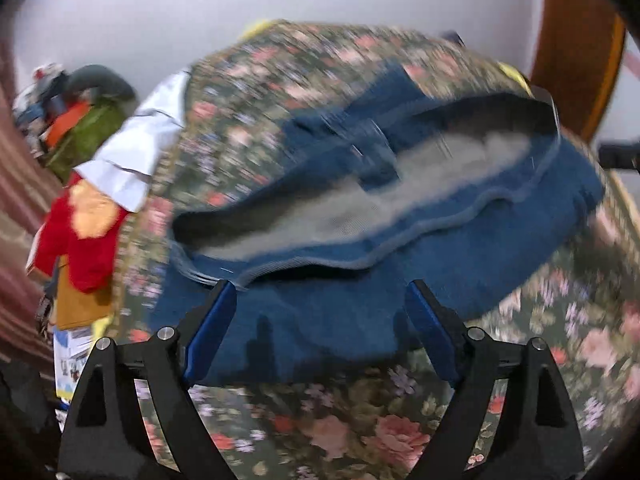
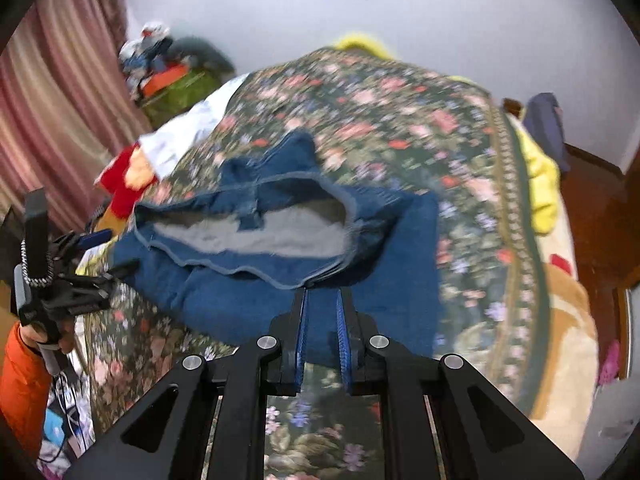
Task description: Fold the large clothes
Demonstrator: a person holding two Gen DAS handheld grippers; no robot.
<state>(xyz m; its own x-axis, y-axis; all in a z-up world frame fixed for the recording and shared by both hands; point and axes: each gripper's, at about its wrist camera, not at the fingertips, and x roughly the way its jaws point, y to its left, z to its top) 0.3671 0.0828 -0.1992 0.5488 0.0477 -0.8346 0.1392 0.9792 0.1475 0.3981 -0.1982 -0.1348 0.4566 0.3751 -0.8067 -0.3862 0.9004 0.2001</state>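
Right gripper (image 2: 322,300) up close, its blue-padded fingers clenched on the waistband edge of the blue denim jeans with grey fleece lining (image 2: 280,240), lifting that edge off the dark floral bedspread (image 2: 400,128). Left gripper (image 1: 320,300) has let go, jaws spread wide, denim between them but the pads (image 1: 426,320) not pressing it. Beyond, a red garment (image 1: 88,240) and white cloth (image 1: 140,148) lie at the bed's edge, a striped pink curtain (image 2: 60,92) behind.
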